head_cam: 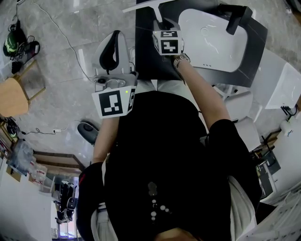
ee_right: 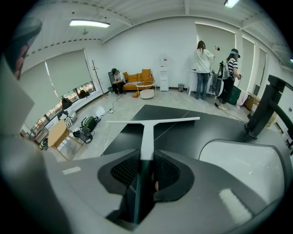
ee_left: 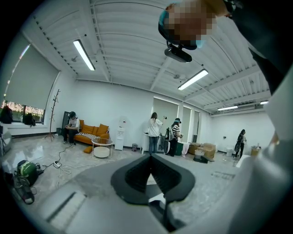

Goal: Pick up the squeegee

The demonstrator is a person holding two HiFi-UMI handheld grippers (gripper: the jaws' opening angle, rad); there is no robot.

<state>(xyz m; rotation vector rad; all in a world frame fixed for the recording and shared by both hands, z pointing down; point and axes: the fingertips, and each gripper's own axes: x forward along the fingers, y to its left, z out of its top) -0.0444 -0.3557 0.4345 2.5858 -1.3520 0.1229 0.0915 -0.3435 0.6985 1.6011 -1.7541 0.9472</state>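
Observation:
The squeegee (ee_right: 146,132) is white, with a long thin blade across the end of a straight handle. It lies on the black counter (ee_right: 192,132), blade away from me. My right gripper (ee_right: 146,157) points steeply down and is shut on the handle, a pad on either side. In the head view the squeegee (head_cam: 141,6) shows at the counter's (head_cam: 146,56) far edge, just beyond the right gripper (head_cam: 160,24). My left gripper (head_cam: 114,35) hangs over the floor left of the counter. Its jaws meet at the tips, with nothing between them in the left gripper view (ee_left: 150,157).
A white sink (head_cam: 211,37) with a black faucet (head_cam: 237,19) is set in the counter right of the squeegee. On the floor at left are a wooden stool (head_cam: 14,96), bags (head_cam: 16,44) and cables. Several people and an orange sofa (ee_left: 91,132) are far off.

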